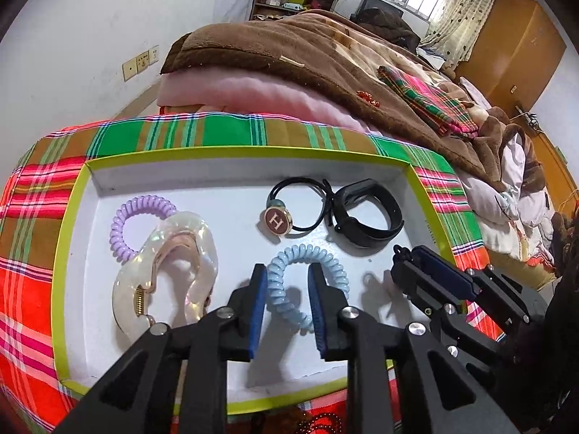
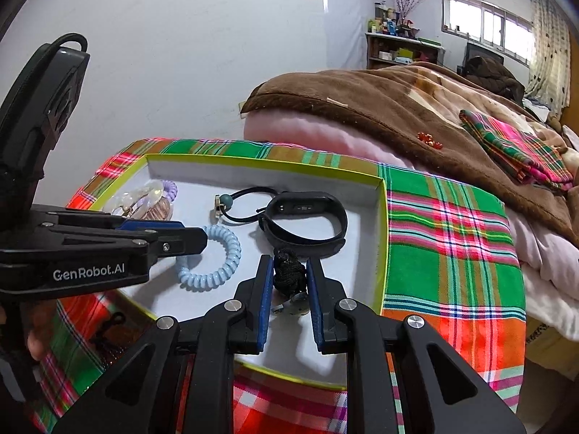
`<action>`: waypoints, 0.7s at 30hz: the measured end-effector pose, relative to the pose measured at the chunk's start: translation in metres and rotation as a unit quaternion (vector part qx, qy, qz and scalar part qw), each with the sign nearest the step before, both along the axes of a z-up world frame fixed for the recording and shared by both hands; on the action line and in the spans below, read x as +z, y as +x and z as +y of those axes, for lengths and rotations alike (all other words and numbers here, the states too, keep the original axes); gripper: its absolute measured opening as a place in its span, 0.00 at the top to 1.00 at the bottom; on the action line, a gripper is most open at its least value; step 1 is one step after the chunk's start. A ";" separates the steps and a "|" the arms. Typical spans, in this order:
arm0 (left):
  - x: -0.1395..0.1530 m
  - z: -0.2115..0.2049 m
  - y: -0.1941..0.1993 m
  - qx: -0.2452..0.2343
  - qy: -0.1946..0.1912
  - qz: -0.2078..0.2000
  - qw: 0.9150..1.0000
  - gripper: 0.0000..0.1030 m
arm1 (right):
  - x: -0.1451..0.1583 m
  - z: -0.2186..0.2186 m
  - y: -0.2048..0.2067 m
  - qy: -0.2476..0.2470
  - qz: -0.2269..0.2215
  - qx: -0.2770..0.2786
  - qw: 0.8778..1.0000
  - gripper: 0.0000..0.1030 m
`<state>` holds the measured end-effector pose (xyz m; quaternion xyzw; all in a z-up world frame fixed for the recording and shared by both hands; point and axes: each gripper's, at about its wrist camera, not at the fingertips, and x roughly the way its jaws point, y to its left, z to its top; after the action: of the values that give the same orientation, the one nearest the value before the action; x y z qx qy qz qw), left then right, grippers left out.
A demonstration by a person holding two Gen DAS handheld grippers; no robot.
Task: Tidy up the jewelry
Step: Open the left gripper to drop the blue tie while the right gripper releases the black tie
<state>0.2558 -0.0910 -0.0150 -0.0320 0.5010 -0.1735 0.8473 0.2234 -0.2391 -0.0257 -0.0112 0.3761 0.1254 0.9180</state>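
A white box with a lime rim (image 1: 253, 152) holds a purple coil hair tie (image 1: 125, 224), a pearly claw clip (image 1: 170, 275), a black elastic with an H charm (image 1: 277, 220), a black wristband (image 1: 365, 217) and a blue coil hair tie (image 1: 289, 289). My left gripper (image 1: 287, 282) is open above the blue coil, empty. My right gripper (image 2: 287, 276) is shut on a black knotted cord piece (image 2: 287, 271), held over the box's near right part; it shows in the left wrist view (image 1: 409, 256).
The box (image 2: 383, 217) sits on a plaid cloth (image 2: 452, 224). A brown blanket (image 1: 307, 58) over pink bedding lies behind it, with a folded plaid cloth (image 2: 514, 144) and red beads (image 2: 429, 139) on it. A red bead string (image 1: 322, 421) lies by the box's front edge.
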 end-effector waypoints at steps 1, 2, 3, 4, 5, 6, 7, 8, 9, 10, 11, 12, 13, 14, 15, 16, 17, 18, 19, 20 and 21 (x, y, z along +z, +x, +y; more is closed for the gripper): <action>0.000 0.000 0.000 -0.001 0.000 0.000 1.000 0.75 | 0.000 -0.001 0.000 0.001 0.000 -0.001 1.000 0.82; 0.000 0.000 0.000 -0.001 0.001 0.001 1.000 0.75 | 0.000 -0.001 0.000 0.002 0.001 -0.002 1.000 0.82; 0.000 0.000 0.000 0.000 0.002 0.000 1.000 0.74 | 0.000 -0.001 0.000 0.004 0.002 -0.001 1.000 0.82; 0.001 0.000 -0.001 0.000 0.002 -0.002 1.000 0.72 | 0.000 -0.001 -0.001 0.005 0.002 0.000 1.000 0.81; 0.001 0.000 -0.002 -0.002 0.001 -0.004 1.000 0.69 | 0.000 -0.001 -0.001 0.007 0.002 0.001 1.000 0.81; 0.002 0.000 -0.002 -0.001 0.002 -0.004 1.000 0.68 | 0.000 -0.001 0.000 0.007 0.003 -0.001 1.000 0.81; 0.002 0.001 -0.003 0.000 0.003 -0.004 1.000 0.67 | -0.001 -0.001 0.000 0.008 0.004 -0.002 1.000 0.81; 0.002 0.001 -0.004 0.001 0.003 -0.006 1.000 0.67 | -0.001 -0.001 0.000 0.010 0.005 -0.002 1.000 0.81; 0.003 0.002 -0.005 0.003 0.004 -0.007 1.000 0.66 | 0.000 -0.001 -0.001 0.015 0.006 0.000 1.000 0.81; 0.005 0.002 -0.006 0.004 0.006 -0.011 1.000 0.66 | 0.000 -0.001 -0.001 0.016 0.006 0.000 1.000 0.81; 0.007 0.002 -0.008 0.002 0.006 -0.016 1.000 0.64 | 0.000 -0.001 -0.001 0.016 0.006 -0.001 1.000 0.81; 0.009 0.002 -0.009 -0.001 0.006 -0.018 1.000 0.62 | 0.000 -0.002 -0.001 0.017 0.006 -0.003 1.000 0.81; 0.010 0.002 -0.009 -0.001 0.004 -0.018 1.000 0.62 | -0.001 -0.002 -0.001 0.018 0.006 -0.005 1.000 0.81; 0.012 0.003 -0.010 0.000 0.003 -0.020 1.000 0.61 | 0.000 -0.003 -0.001 0.019 0.008 -0.009 1.000 0.81; 0.013 0.003 -0.010 0.000 0.003 -0.021 1.000 0.61 | 0.000 -0.004 -0.001 0.020 0.008 -0.010 1.000 0.80; 0.014 0.003 -0.011 0.000 0.003 -0.023 1.000 0.61 | 0.000 -0.004 -0.001 0.019 0.008 -0.011 1.000 0.79; 0.015 0.004 -0.011 0.001 0.002 -0.024 1.000 0.59 | 0.001 -0.004 -0.002 0.020 0.007 -0.012 1.000 0.79; 0.016 0.005 -0.011 0.002 0.002 -0.024 1.000 0.59 | 0.001 -0.004 -0.002 0.021 0.006 -0.013 1.000 0.77; 0.017 0.005 -0.011 0.002 0.003 -0.025 1.000 0.59 | 0.001 -0.005 -0.002 0.021 0.006 -0.014 1.000 0.77; 0.017 0.005 -0.012 0.002 0.002 -0.026 1.000 0.58 | 0.002 -0.005 -0.002 0.020 0.005 -0.014 1.000 0.77; 0.018 0.006 -0.012 0.003 0.002 -0.026 1.000 0.58 | 0.002 -0.005 -0.003 0.020 0.005 -0.016 1.000 0.77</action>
<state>0.2438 -0.0852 0.0027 -0.0275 0.4791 -0.1707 0.8606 0.2208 -0.2442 -0.0235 0.0134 0.3786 0.1183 0.9179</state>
